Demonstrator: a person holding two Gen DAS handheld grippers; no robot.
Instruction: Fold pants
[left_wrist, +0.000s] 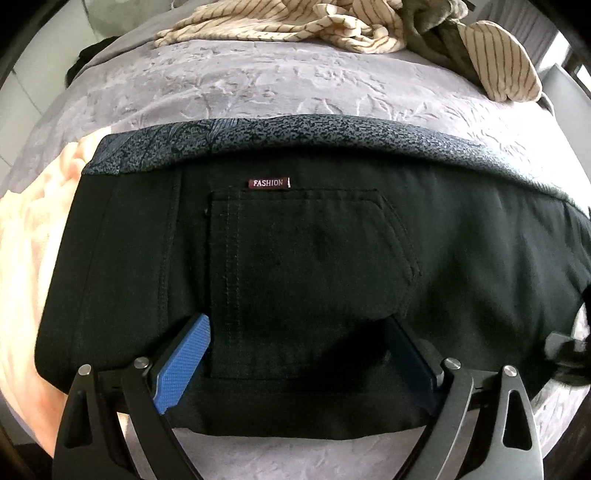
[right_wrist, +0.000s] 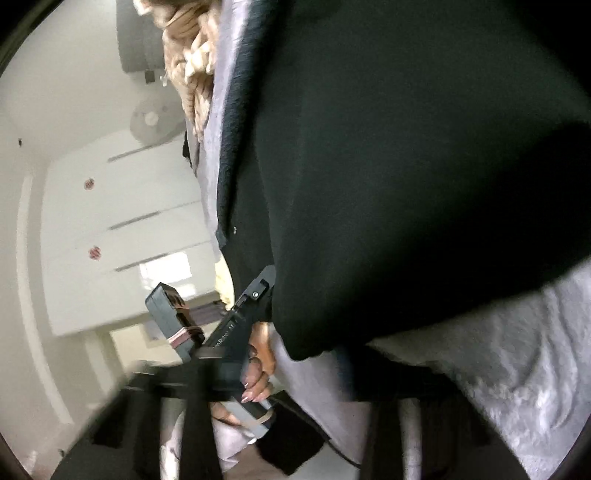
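Black pants (left_wrist: 314, 258) lie folded on the bed, back pocket up, with a red FASHION label (left_wrist: 267, 183) and a patterned grey waistband (left_wrist: 332, 129). My left gripper (left_wrist: 297, 323) points down at them and is open. Its blue pads (left_wrist: 184, 354) stand wide apart on either side of the pocket. In the right wrist view the pants (right_wrist: 406, 166) fill the upper right. My right gripper (right_wrist: 306, 369) is blurred at their lower corner, shut on the fabric edge. It also shows as a dark blur, the right gripper (left_wrist: 565, 350), at the pants' right side.
The bed has a lilac cover (left_wrist: 258, 85). A striped cream garment (left_wrist: 295, 22) is heaped at the far side, and a peach blanket (left_wrist: 29, 240) lies to the left. A hand (right_wrist: 262, 354) holds the left gripper's handle (right_wrist: 221, 332). White cupboards (right_wrist: 122, 229) stand beyond the bed.
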